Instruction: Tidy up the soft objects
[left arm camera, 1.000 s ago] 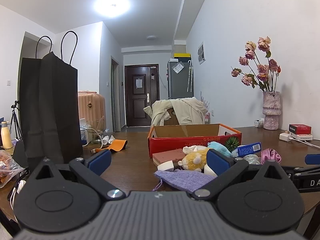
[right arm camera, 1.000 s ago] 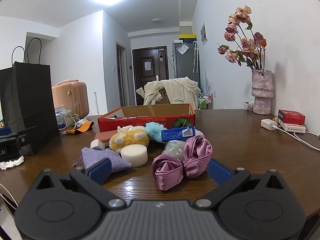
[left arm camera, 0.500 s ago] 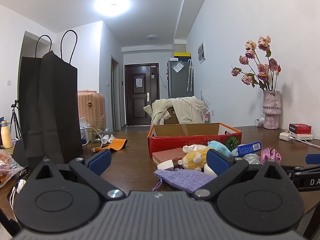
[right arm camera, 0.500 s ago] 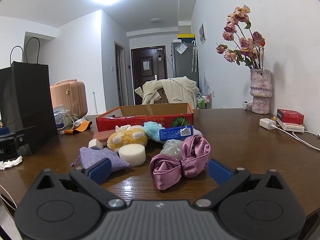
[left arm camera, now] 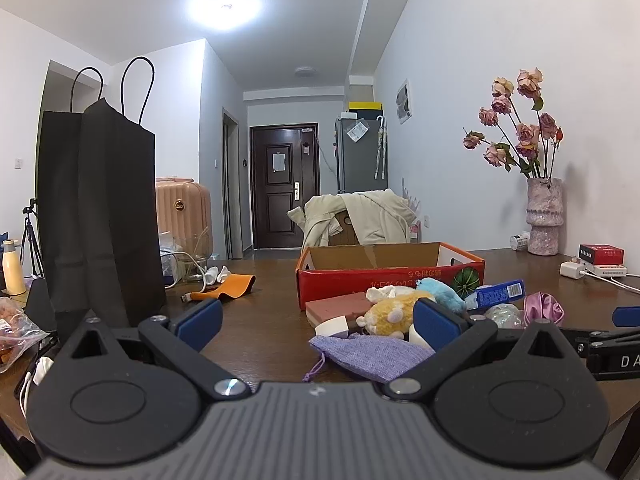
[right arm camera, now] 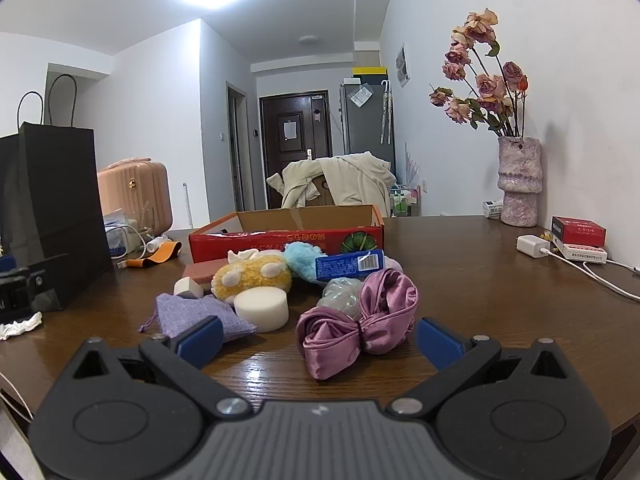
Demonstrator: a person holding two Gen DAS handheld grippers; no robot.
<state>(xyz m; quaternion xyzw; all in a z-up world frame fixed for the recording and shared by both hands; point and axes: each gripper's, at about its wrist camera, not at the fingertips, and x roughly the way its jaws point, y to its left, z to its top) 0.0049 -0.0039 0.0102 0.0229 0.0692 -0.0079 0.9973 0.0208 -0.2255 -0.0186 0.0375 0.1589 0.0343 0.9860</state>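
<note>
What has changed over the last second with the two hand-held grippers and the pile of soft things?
The right hand-held gripper has eased forward toward the pink satin bow scrunchie, which now sits between its open fingers, untouched. Nothing was gripped or released. The left hand-held gripper stays open and still; the purple fabric pouch, round white sponge and red cardboard box have not moved.

only "d a" reads, white on the black bar [left arm camera: 624, 360].

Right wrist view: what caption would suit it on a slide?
Open right hand-held gripper faces a pink satin bow among soft items before a red cardboard box.
</note>
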